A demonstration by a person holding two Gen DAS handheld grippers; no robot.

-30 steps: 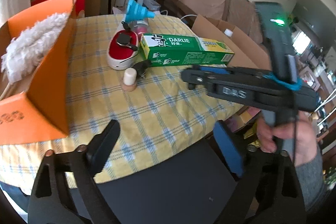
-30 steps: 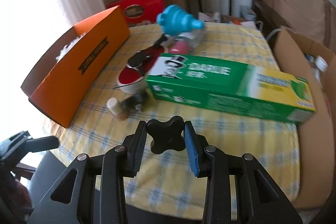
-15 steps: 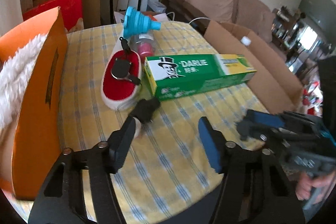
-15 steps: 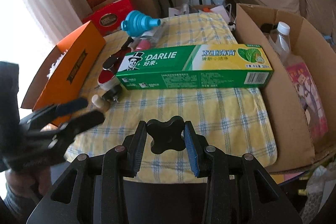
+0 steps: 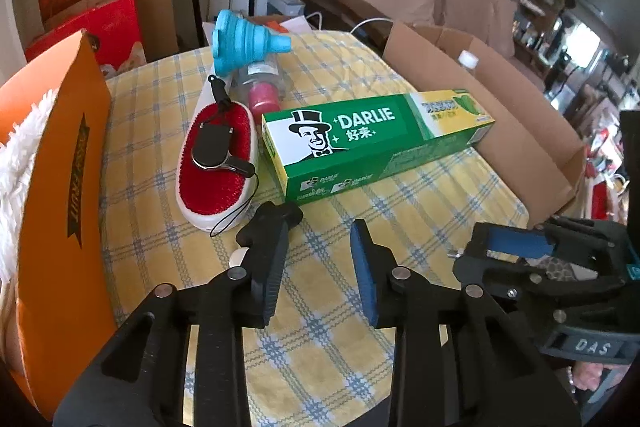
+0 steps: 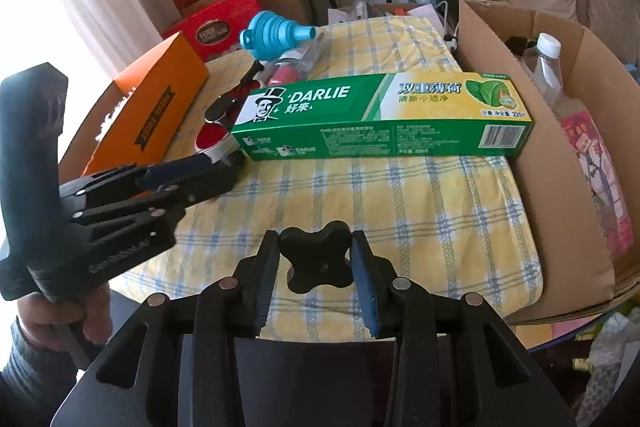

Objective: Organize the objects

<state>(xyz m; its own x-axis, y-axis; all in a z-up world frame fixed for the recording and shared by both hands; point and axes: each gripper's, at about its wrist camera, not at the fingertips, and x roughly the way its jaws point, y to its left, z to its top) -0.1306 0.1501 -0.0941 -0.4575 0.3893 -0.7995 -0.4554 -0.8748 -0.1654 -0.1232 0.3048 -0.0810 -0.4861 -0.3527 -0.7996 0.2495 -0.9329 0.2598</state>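
My right gripper [image 6: 316, 275] is shut on a black cross-shaped knob [image 6: 316, 261], held above the table's near edge. My left gripper [image 5: 316, 267] is open over the checked tablecloth; a second black knob [image 5: 272, 223] sits just beyond its left finger, and a small cream-capped bottle [image 5: 239, 259] is mostly hidden behind that finger. A green Darlie toothpaste box [image 5: 372, 143] lies across the middle. A red brush [image 5: 218, 167] with a black whistle [image 5: 214, 153] on it lies to its left. A blue funnel [image 5: 244, 39] rests on a clear bottle [image 5: 262, 89] behind.
An orange box [image 5: 64, 187] holding a white fluffy duster [image 5: 16, 155] stands at the table's left. An open cardboard box [image 6: 560, 155] with a plastic bottle [image 6: 546, 67] stands off the right edge. Red gift boxes [image 6: 212, 23] are behind.
My left gripper has moved forward over the table and narrowed its opening, now beside the second knob. My right gripper has pulled back to the right, still holding its knob.
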